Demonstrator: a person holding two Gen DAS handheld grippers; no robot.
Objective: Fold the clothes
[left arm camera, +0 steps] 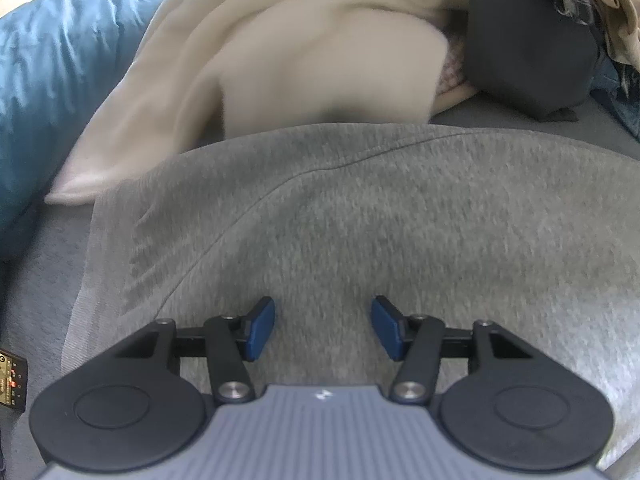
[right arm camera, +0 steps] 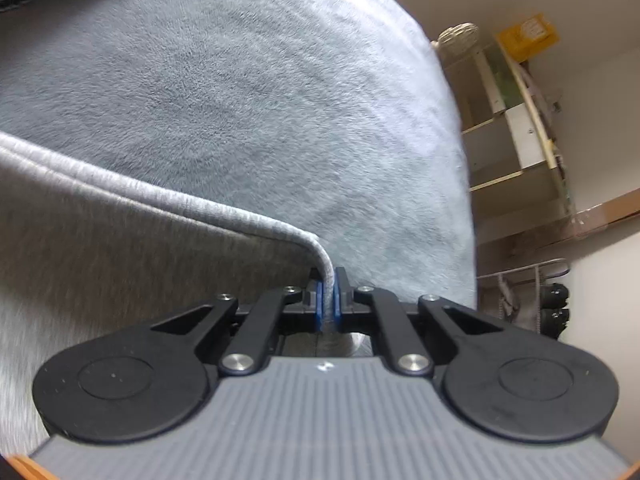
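My right gripper (right arm camera: 328,300) pinches the grey garment (left arm camera: 360,220) hem; left gripper (left arm camera: 323,330) gapes half-open, empty. Unpinned, the fold may drag askew.

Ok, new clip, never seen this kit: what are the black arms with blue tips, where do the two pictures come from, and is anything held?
A person holds a two-finger gripper in each hand, each with a camera looking along its fingers. In the left wrist view, the left gripper is open above a grey sweatshirt spread on the bed, with a cream garment and a dark garment beyond. In the right wrist view, the right gripper is shut on the sweatshirt's ribbed edge.
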